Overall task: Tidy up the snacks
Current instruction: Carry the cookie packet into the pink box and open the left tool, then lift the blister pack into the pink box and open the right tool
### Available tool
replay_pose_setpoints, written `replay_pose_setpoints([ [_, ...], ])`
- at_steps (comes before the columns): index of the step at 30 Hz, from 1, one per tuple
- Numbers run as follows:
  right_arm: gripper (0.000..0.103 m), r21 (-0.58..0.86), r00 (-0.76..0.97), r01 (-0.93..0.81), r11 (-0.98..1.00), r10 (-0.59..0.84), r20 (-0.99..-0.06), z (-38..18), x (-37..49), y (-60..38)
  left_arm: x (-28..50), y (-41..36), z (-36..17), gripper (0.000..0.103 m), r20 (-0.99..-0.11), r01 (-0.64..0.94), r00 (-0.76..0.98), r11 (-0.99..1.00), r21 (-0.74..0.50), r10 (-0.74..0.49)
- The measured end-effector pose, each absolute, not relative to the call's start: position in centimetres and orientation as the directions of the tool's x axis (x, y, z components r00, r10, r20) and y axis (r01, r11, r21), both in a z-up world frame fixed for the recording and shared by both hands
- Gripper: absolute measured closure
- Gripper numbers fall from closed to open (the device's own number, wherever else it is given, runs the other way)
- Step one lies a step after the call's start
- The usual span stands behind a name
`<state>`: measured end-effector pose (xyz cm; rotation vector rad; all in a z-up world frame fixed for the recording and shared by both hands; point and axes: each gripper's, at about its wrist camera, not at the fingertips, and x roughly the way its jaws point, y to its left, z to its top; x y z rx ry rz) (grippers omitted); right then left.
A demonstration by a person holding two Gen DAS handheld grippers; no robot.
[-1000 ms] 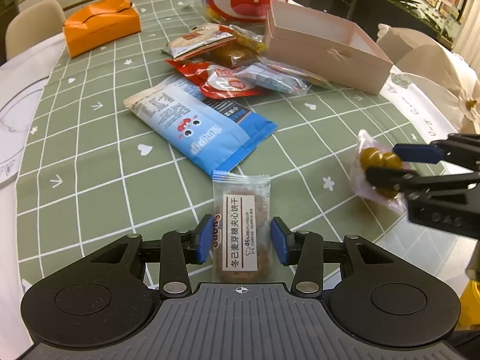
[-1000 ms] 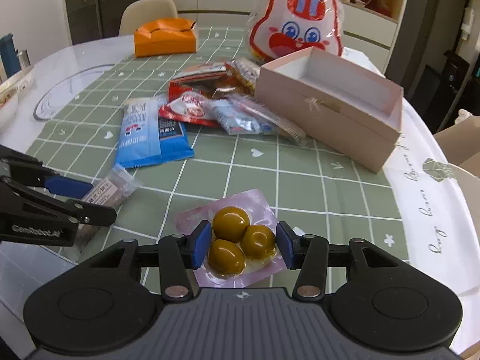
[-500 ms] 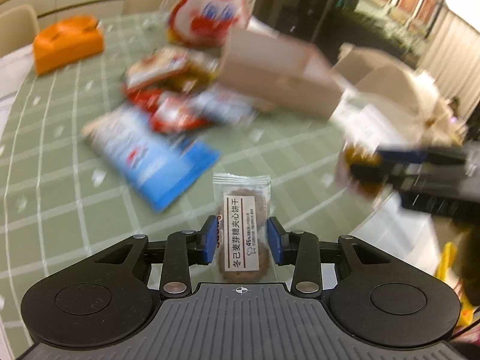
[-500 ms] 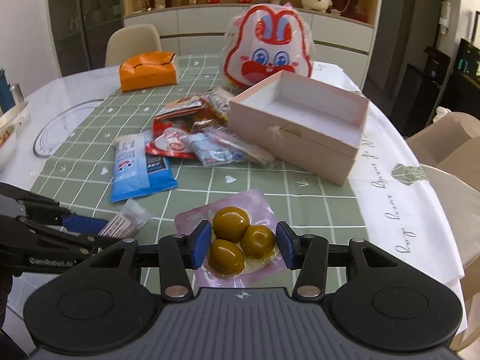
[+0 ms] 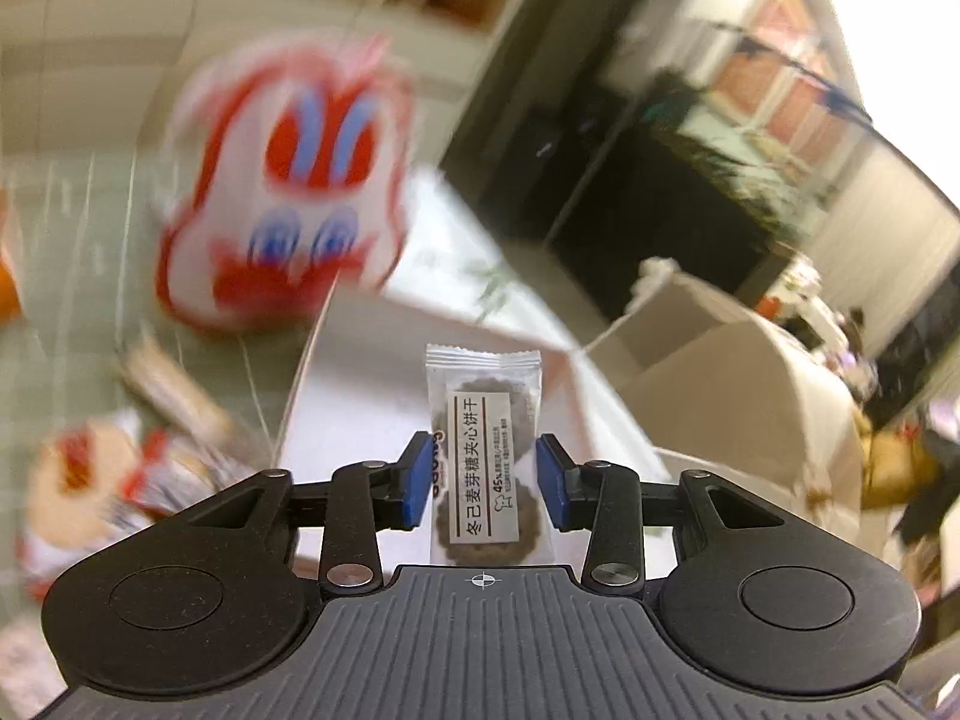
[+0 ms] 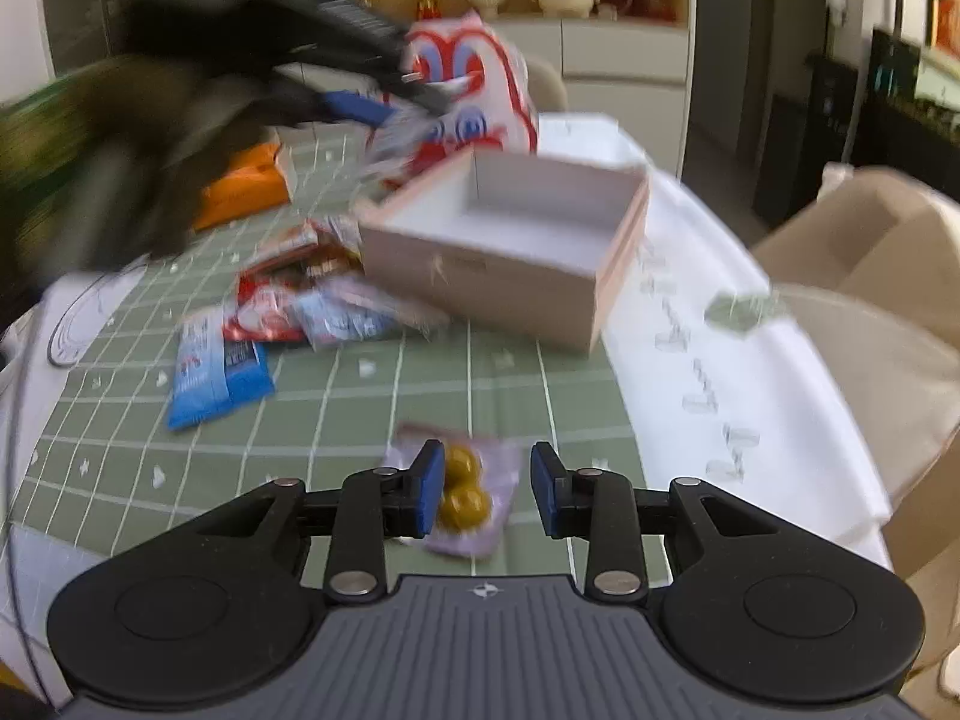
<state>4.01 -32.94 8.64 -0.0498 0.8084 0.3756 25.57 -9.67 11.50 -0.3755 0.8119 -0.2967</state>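
Left gripper (image 5: 485, 483) pinches a biscuit packet (image 5: 483, 450), upright between its blue pads, raised over the pink box (image 6: 510, 246) near the rabbit bag (image 5: 282, 180); its jaws are opening slightly. Right gripper (image 6: 487, 495): jaws closing, the packet of yellow balls (image 6: 462, 495) between them, against the left pad, clear of the right. Loose snacks (image 6: 288, 312) lie left of the box on the green cloth (image 6: 372, 414).

biscuit packet (image 5: 483, 450) | label: 冬己麦芽糖夹心饼干, 45%
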Motion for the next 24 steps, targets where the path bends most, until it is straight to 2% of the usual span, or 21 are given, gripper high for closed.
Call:
replay_pose_setpoints([
  [2,0.064,0.104,0.615,-0.353,0.93,0.314,-0.723,8.0,4.0,-33.2,26.6,-9.8,10.1,0.06,-0.658,0.066,0.665,0.906,-0.418,-0.352],
  [5,0.05,0.127,0.61,-0.366,0.922,0.341,-0.716,7.3,4.3,-33.0,26.3,-10.2,9.3,0.06,-0.681,0.043,0.672,0.934,-0.356,-0.291],
  [8,0.049,0.163,0.592,-0.37,0.915,0.367,-0.717,6.5,5.5,-31.9,25.5,-9.2,9.0,0.061,-0.703,0.02,0.649,0.929,-0.369,-0.293],
  [13,0.049,0.175,0.571,-0.356,0.918,0.361,-0.738,4.5,7.6,-29.7,21.2,-6.5,9.3,0.061,-0.685,-0.039,0.665,0.902,-0.43,-0.298],
  [16,0.049,0.101,0.57,-0.38,0.92,0.318,-0.758,3.1,8.0,-28.2,17.9,-5.3,9.0,0.061,-0.703,-0.066,0.658,0.909,-0.413,-0.271],
  [18,0.056,0.032,0.58,-0.429,0.903,0.303,-0.756,3.1,7.6,-27.3,15.4,-4.3,8.4,0.061,-0.72,-0.095,0.648,0.911,-0.401,-0.249],
  [20,0.058,0.026,0.564,-0.46,0.888,0.315,-0.763,3.7,7.5,-27.2,13.3,-3.4,7.6,0.061,-0.74,-0.122,0.626,0.907,-0.404,-0.245],
  [21,0.071,0.04,0.559,-0.464,0.885,0.327,-0.762,4.2,7.6,-27.4,12.3,-3.1,7.1,0.061,-0.752,-0.132,0.61,0.903,-0.408,-0.25],
  [22,0.078,0.052,0.555,-0.466,0.883,0.338,-0.76,5.0,7.9,-27.7,11.4,-2.7,6.7,0.061,-0.76,-0.141,0.598,0.9,-0.413,-0.255],
  [24,0.08,0.082,0.563,-0.465,0.881,0.366,-0.741,7.0,8.7,-28.4,9.4,-2.0,6.0,0.061,-0.772,-0.168,0.581,0.89,-0.424,-0.258],
])
